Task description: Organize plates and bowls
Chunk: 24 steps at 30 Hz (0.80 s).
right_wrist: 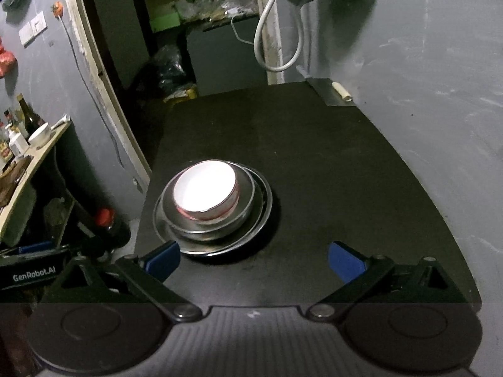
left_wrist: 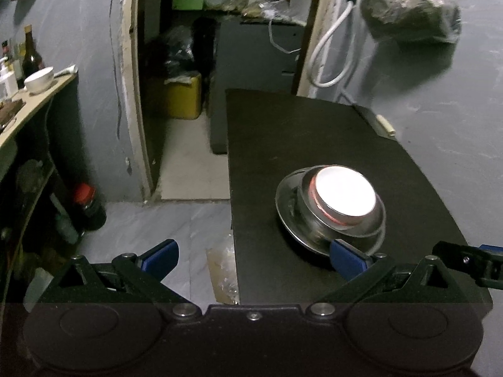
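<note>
Left wrist view: a nested stack is recorded on the black table (left_wrist: 314,132), toward its near left edge. A steel plate (left_wrist: 287,207) forms the base, a steel bowl (left_wrist: 309,216) is seated in it, and a white bowl with a red band (left_wrist: 345,194) is seated inside that. The left gripper (left_wrist: 253,259) is seen with its jaws spread wide and nothing between them; its right blue pad (left_wrist: 347,257) lies just beside the near rim of the plate, though contact cannot be confirmed, and its left pad hangs off the table's left edge over the floor.

From the right wrist view, the same stack (right_wrist: 213,207) is noted near the table's left edge, forward of the right gripper (right_wrist: 253,260). That gripper is likewise spread wide and empty, over the table's near edge and apart from the plate rim.

Handling is judged as follows. All three pieces are taken to be stiff. The steel items are expected to be light, smooth and slippery under the pads, and liable to slide or ring against each other. The white bowl is judged ceramic or similar, heavier and breakable if dropped. A grip across a rim wall is advised, one pad inside and one outside; the white bowl's raised rim is the most accessible. The shallow plate rim offers little purchase while it lies flat.
</note>
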Each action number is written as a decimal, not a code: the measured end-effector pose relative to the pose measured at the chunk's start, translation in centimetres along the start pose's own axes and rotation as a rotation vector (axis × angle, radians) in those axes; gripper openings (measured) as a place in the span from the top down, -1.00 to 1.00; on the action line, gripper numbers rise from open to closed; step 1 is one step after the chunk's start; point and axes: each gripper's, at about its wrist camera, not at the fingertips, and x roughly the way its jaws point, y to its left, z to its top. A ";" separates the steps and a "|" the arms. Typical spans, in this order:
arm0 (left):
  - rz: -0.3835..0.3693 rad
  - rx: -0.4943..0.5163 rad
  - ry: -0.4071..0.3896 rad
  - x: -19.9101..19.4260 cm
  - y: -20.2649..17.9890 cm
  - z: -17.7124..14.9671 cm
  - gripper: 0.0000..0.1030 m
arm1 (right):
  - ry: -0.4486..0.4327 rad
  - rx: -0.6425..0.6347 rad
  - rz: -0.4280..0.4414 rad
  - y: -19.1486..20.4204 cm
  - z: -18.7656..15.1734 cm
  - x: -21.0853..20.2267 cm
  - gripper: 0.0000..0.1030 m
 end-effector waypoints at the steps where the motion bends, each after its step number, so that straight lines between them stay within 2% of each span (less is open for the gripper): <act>1: -0.007 0.007 -0.011 -0.6 0.1 -0.3 -0.98 | -0.009 0.004 -0.004 0.3 -0.4 -0.6 -0.99; 10: -0.062 0.044 -0.069 -3.9 0.9 -2.0 -0.98 | -0.072 0.029 -0.033 1.6 -3.0 -3.9 -0.99; 20: -0.069 0.077 -0.152 -6.1 1.7 -3.8 -0.98 | -0.139 0.052 -0.071 1.8 -5.4 -5.8 -0.99; 24: -0.076 0.079 -0.196 -6.5 1.8 -4.7 -0.98 | -0.198 0.071 -0.072 1.3 -6.7 -6.5 -0.99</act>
